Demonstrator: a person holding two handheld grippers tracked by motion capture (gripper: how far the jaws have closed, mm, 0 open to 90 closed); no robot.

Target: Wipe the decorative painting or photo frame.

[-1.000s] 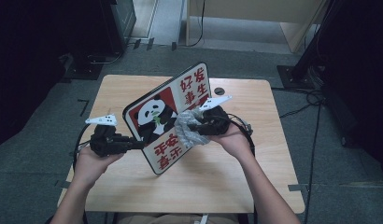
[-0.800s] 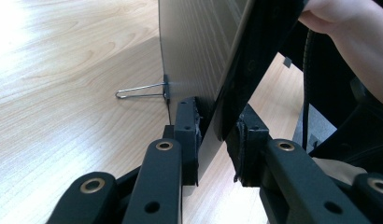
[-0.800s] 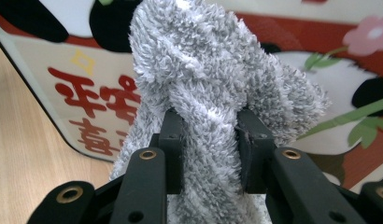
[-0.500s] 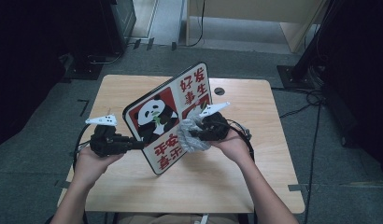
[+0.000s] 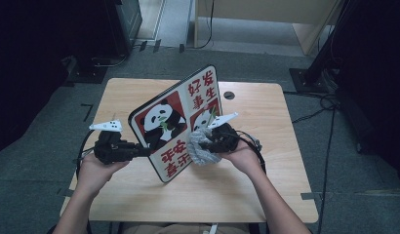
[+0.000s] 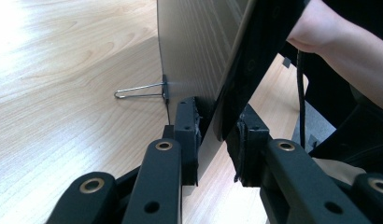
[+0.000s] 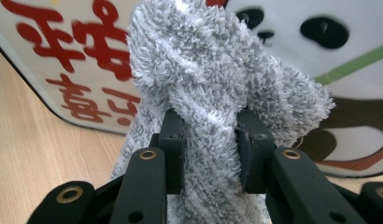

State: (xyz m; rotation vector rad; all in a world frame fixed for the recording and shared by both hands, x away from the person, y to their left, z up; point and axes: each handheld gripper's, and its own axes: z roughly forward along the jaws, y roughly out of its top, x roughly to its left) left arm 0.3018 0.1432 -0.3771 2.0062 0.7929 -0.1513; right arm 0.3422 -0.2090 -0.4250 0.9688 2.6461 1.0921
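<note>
A flat board [image 5: 173,122] printed with pandas and red characters stands tilted on the wooden table [image 5: 134,92]. My left gripper [image 5: 142,150] is shut on its left edge; in the left gripper view the pads [image 6: 187,126] clamp the thin board [image 6: 199,46] between them [image 6: 217,135]. My right gripper [image 5: 208,144] is shut on a grey fluffy cloth [image 5: 199,150], which presses against the board's printed face. In the right gripper view the cloth [image 7: 217,70] bulges out between the jaws [image 7: 210,135] and covers part of the panda picture [image 7: 348,42].
A thin wire foot [image 6: 138,91] sticks out from the board's back onto the table. A small round hole [image 5: 229,95] lies at the table's far side. Cables [image 5: 330,105] trail on the floor to the right, and dark equipment [image 5: 105,29] stands at the far left.
My right gripper has slid the cloth down the board's face toward its lower edge. The left gripper and the board have stayed put.
</note>
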